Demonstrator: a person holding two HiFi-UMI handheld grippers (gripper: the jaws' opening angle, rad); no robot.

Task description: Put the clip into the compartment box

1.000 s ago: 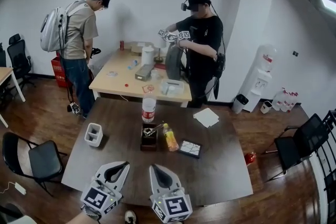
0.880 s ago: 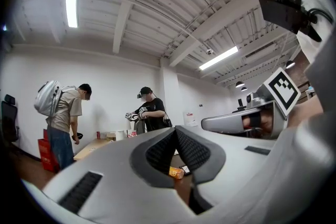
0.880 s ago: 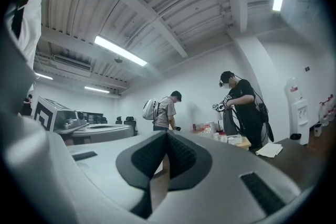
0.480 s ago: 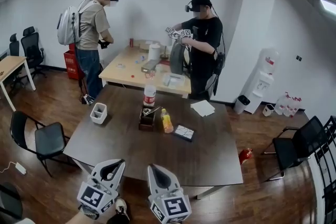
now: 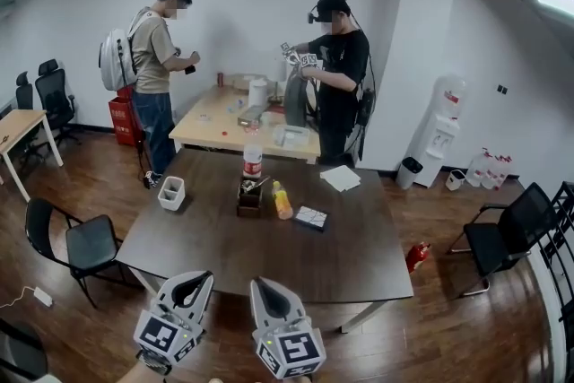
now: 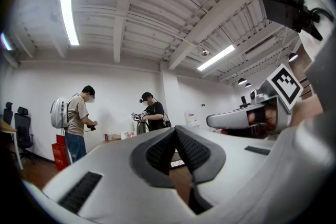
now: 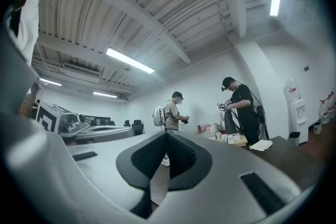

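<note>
Two handheld grippers lowest in the head view, side by side, both short of the dark desk [image 5: 269, 256] and over the wood floor. Left gripper [image 5: 199, 279]: fingers [image 6: 157, 152] closed tip to tip, nothing between them, only floor showing through the gap behind the tips. Right gripper [image 5: 262, 285]: same, fingers [image 7: 181, 157] together and empty. Both point roughly level toward the desk. Black chair [image 5: 85, 242] stands off the desk's left side. Nearest on the desk, right of centre, a dark flat tile [image 5: 311, 217]. Left of it, mid-desk, a small dark holder [image 5: 248, 197] with something metallic in it, probably the clip, though it is too small to be sure. A yellow bottle [image 5: 282, 200] lies just beside the holder, and a red-labelled bottle [image 5: 253, 160] stands just behind it. At the left edge sits a white box [image 5: 170, 193] with a divided top, which I take for the compartment box; it is well apart from the holder. White paper [image 5: 341, 178] lies toward the far right corner. Beyond is a pale desk [image 5: 211, 134] with clutter, and two people stand at it, one with a backpack [image 5: 157, 49], one in black [image 5: 341, 72]. Task reads as not begun: nothing picked up, the box untouched; the approach, the pick and the drop are all left.
</note>
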